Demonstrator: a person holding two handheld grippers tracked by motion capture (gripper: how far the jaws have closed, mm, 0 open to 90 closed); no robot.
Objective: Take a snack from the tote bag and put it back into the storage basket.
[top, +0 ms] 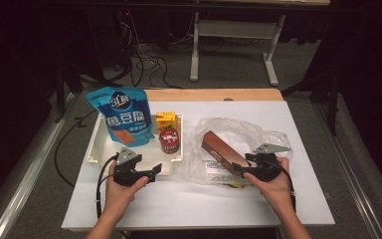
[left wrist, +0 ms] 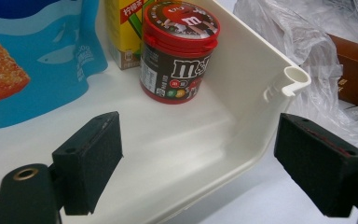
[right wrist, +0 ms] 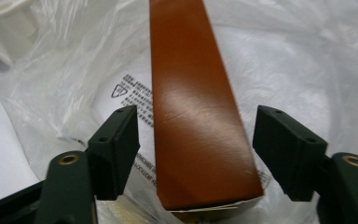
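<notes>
- white table (top: 189, 201) carries everything, with a bare strip of wood along its far edge.
- clear plastic bag (top: 219, 132) lies crumpled on the table's right half, printed text on its underside showing through.
- cream tray (top: 95, 144) sits on the left half; its near right corner stands between the pads of the left gripper (top: 155, 171), untouched.
- blue snack pouch (top: 122, 115) leans at the tray's far left.
- brown box (top: 224, 152), long and narrow, lies inside the plastic bag, its near end between the pads of the right gripper (right wrist: 195, 151), with a gap on each side.
- right gripper's jaws are spread and grip nothing.
- left gripper's jaws are spread wide, also holding nothing.
- yellow carton (top: 165, 119) stands behind the candy tub.
- red-lidded candy tub (top: 169, 140) stands upright near the tray's right wall.
</notes>
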